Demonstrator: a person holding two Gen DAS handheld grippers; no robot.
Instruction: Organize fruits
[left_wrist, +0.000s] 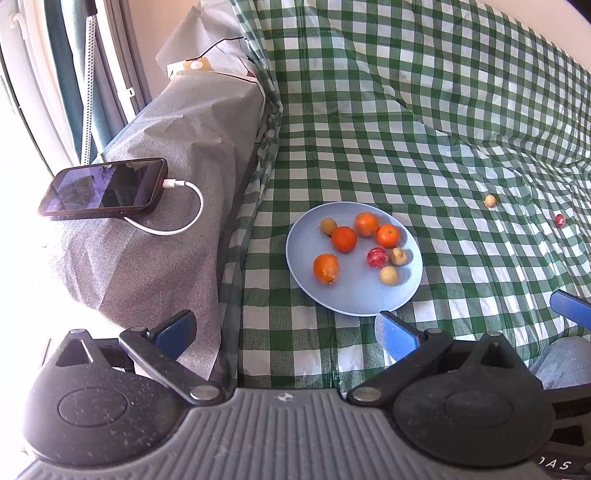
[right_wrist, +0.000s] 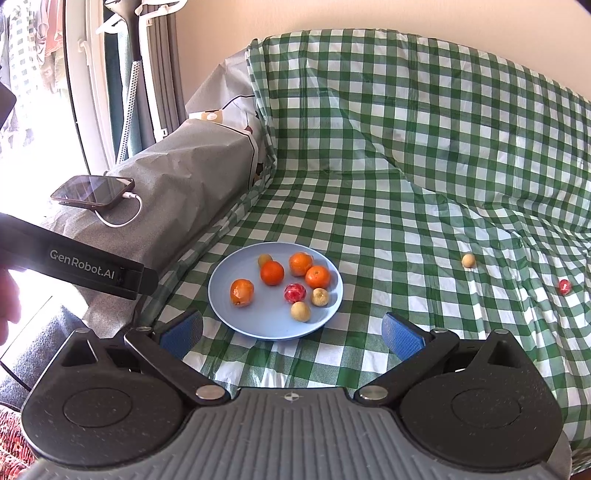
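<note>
Eight fruits are held on the blue plate (right_wrist: 221, 299): four oranges (right_wrist: 272, 273), three small tan fruits (right_wrist: 300, 311) and a red one (right_wrist: 294, 293). One tan fruit (right_wrist: 468, 260) and one red fruit (right_wrist: 564, 286) are left well apart on the checked cloth (right_wrist: 388, 184). Both the left gripper (left_wrist: 288, 328) and the right gripper (right_wrist: 291, 328) are spread wide, with nothing held. A phone (left_wrist: 103, 188) is plugged in beside the plate, on the grey cover (left_wrist: 177, 122).

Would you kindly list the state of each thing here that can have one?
left gripper: open, empty
right gripper: open, empty
blue plate: holds eight fruits
tan fruit: loose on cloth
red fruit: loose on cloth
phone: cable plugged in
</note>
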